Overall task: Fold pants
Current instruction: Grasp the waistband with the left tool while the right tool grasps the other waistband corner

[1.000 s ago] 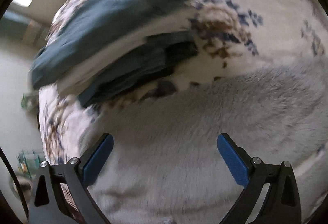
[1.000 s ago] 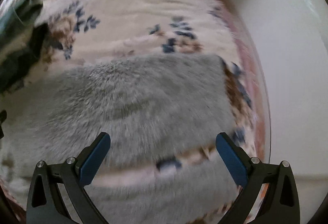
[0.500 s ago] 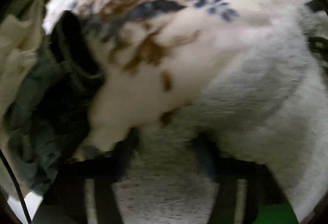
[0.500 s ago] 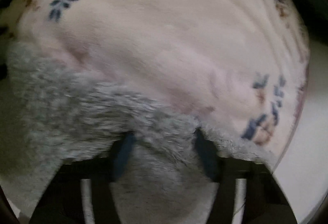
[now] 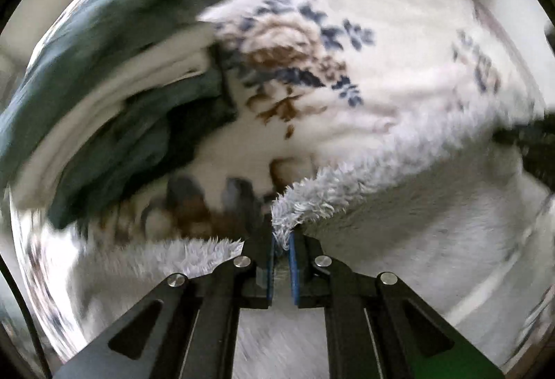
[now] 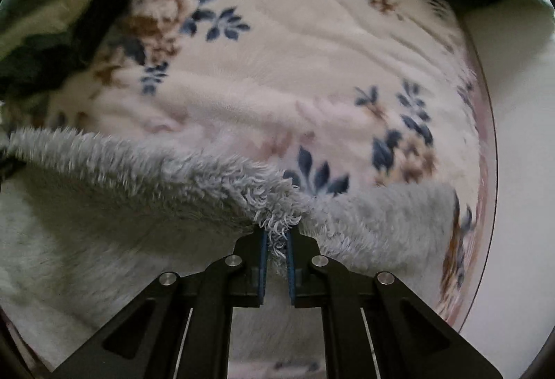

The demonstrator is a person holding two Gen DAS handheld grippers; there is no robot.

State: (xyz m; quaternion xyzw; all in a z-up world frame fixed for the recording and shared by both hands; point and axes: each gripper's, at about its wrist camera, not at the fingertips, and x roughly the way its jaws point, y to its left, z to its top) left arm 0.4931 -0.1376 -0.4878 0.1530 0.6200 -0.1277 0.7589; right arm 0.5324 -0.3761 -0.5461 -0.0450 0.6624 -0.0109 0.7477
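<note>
The pants are pale grey and fluffy point(image 5: 399, 223), lying on a cream blanket with blue and brown flowers point(image 5: 399, 74). My left gripper point(image 5: 281, 242) is shut on the pants' left edge and holds it raised off the blanket. My right gripper point(image 6: 275, 242) is shut on the pants point(image 6: 121, 205) at the right end of the same edge, also lifted. The raised edge runs between the two grippers, and the rest of the pants sags below it. The right gripper shows dark at the right rim of the left wrist view point(image 5: 534, 150).
A heap of dark teal and white clothes point(image 5: 104, 74) lies on the blanket to the left; it also shows in the right wrist view point(image 6: 45, 18). The blanket point(image 6: 312, 67) ends at the right point(image 6: 484, 171), with pale floor beyond.
Both grippers were open above the flat pants one second ago. They went down onto the far edge, shut on it, and now hold it lifted off the blanket.
</note>
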